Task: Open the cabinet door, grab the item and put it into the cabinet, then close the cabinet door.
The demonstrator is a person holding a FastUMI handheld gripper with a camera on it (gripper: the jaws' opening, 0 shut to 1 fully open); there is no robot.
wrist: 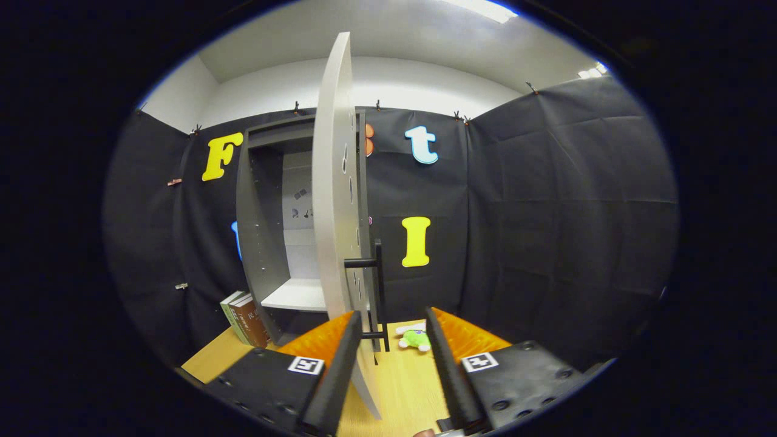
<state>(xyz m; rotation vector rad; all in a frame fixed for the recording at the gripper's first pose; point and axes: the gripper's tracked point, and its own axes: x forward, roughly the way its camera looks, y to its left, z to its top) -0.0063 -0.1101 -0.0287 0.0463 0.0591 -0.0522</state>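
Observation:
A grey cabinet (261, 230) stands against the booth wall on a wooden table (400, 388). Its pale door (331, 182) is swung wide open and I see it almost edge-on. The door's black bar handle (380, 285) runs upright on its outer face. My gripper (393, 315) is open, and the lower end of the handle and the door's edge lie between its fingers, closer to the left finger (346, 340). A small green plush toy (416, 338) lies on the table just beyond the fingertips, right of the door. Inside the cabinet a white shelf (297, 294) is bare.
A few books (246, 318) lean against the cabinet's left side on the table. Black cloth walls close the booth at the back and on the right. Bare table top stretches between the fingers toward me.

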